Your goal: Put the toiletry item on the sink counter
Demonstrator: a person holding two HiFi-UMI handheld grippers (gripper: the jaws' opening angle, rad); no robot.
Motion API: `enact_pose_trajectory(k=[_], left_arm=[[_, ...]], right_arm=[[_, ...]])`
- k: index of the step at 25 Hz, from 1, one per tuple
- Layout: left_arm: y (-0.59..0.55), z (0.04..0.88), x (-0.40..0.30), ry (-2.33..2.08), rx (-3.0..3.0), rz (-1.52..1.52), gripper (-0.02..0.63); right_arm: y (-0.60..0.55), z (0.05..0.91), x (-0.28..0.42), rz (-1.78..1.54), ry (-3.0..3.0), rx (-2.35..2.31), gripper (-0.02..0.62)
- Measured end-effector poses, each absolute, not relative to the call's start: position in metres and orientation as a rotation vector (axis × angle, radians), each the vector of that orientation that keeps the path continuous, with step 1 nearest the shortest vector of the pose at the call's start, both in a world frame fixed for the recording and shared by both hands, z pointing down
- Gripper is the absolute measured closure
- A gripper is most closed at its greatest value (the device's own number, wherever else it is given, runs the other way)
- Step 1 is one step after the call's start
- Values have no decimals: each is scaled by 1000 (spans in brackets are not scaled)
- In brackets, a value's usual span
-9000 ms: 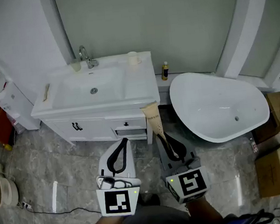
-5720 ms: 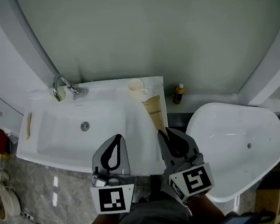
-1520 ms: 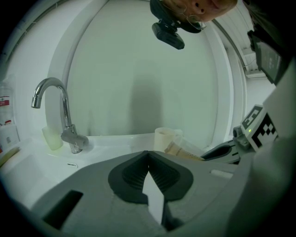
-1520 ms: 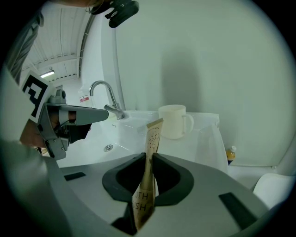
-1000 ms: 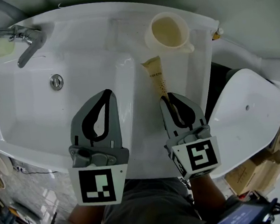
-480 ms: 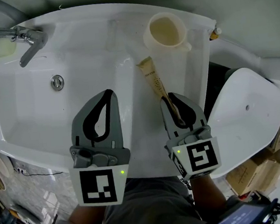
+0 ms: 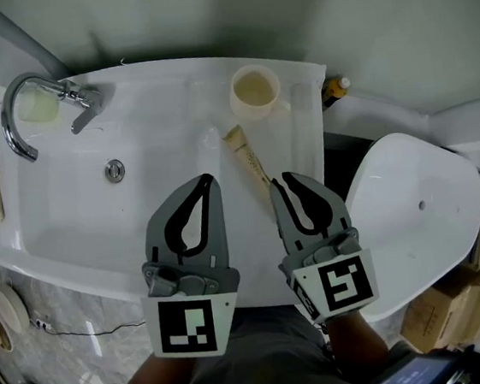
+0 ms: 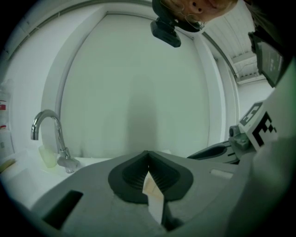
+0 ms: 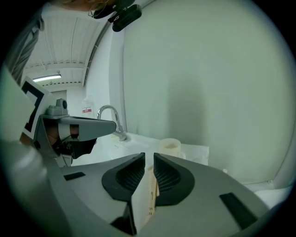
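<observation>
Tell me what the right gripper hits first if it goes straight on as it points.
Probably the cup at the back of the counter, just beyond the tips of the right gripper; the held tube angles left of it. Height is unclear: it might pass over.

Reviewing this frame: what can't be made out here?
1. Right gripper view: whether the right gripper pinches the beige toiletry tube or just straddles it; its grey jaws cover the contact.
2. Head view: the tube's near end, under that gripper.
3. Both views: the tube's print, too small.
</observation>
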State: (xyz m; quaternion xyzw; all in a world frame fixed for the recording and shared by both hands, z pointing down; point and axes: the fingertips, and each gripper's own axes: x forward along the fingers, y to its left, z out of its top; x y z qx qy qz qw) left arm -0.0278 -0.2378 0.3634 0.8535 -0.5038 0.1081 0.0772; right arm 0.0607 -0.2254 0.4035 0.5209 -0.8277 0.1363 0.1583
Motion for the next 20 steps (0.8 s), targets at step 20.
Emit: enact_pose_trajectory(k=[20], left_arm=[[-175, 209, -24, -1736, 2799, 41, 595]], right_arm=[[-177, 223, 61, -129, -2568, 1650, 575]])
